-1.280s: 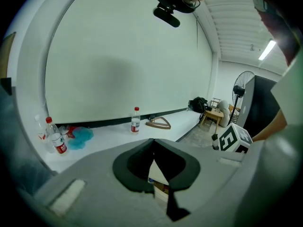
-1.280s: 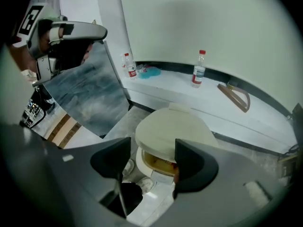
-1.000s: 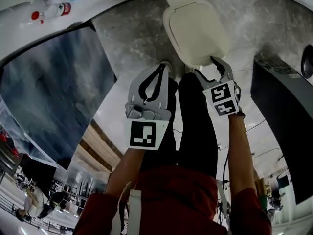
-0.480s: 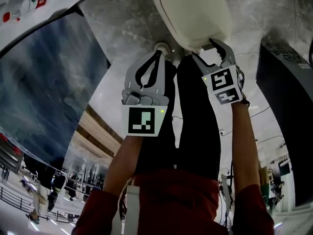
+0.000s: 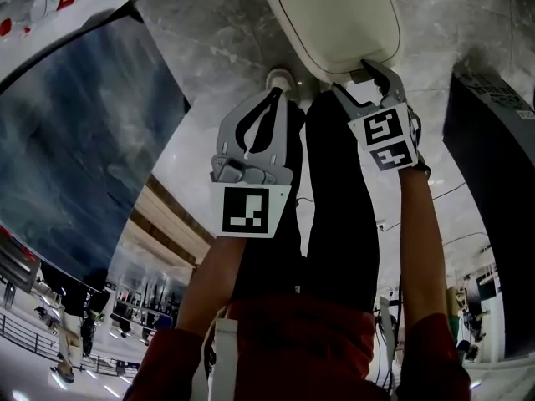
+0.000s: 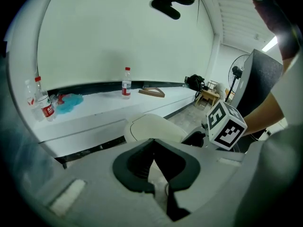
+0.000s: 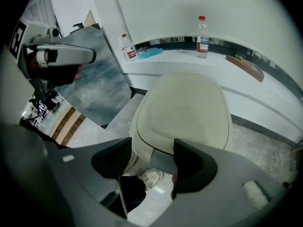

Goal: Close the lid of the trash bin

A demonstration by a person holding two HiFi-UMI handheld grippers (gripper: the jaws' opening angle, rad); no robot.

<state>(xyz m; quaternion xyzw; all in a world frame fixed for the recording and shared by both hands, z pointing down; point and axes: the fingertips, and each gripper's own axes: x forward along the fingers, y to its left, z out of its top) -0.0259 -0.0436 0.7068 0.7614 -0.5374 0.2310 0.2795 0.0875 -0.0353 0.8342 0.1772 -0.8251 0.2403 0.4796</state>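
Lower centre of the head view: left gripper [image 5: 275, 95], jaws pressed together, nothing held, tips short of the bin. Just right of it: right gripper [image 5: 358, 79], jaws parted by a moderate gap, reaching the near rim of the trash bin lid [image 5: 334, 19]. In the right gripper view, the lid's grey front tab [image 7: 162, 161] sits between the parted jaws, against the right-hand one; firm clamping not certain. Cream oval lid at top centre of the head view, long axis running up the frame, rounded end toward the right gripper, far end cut off by the top edge. Beyond, in the right gripper view: white counter [image 7: 227, 86] with a water bottle [image 7: 202, 30] standing upright.
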